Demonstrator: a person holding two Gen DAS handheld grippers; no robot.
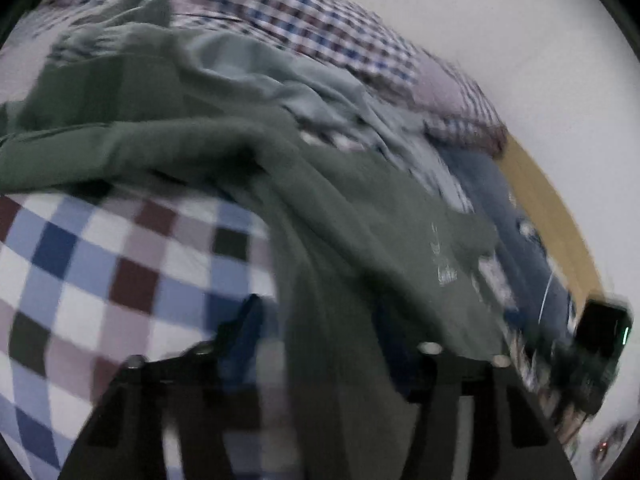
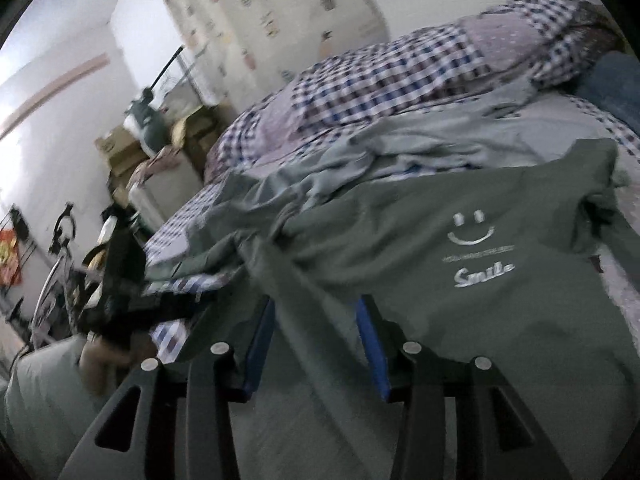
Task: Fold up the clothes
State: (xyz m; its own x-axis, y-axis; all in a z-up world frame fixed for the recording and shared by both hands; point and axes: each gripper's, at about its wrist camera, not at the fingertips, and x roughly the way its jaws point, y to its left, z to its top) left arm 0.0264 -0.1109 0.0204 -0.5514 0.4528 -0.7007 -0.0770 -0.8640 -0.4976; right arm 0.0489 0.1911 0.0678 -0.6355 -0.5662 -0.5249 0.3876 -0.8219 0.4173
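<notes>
Mostly blurred, green shirt (image 2: 460,280) bunched over right hand-held gripper (image 2: 316,316), fingertips hidden

Both wrist fisheyes sit low and very near a rumpled dark green cotton T-shirt (image 1: 360,216) (image 2: 460,264) on a blue, maroon and white checked bed cover (image 1: 100,264) (image 2: 380,76), their shared ground, the left view apparently tilted and blurred.

Both grippers reach forward, low over the bed. The right gripper (image 2: 316,320) has its jaws parted with green cloth running between them; the left gripper (image 1: 320,332) likewise straddles cloth.
</notes>
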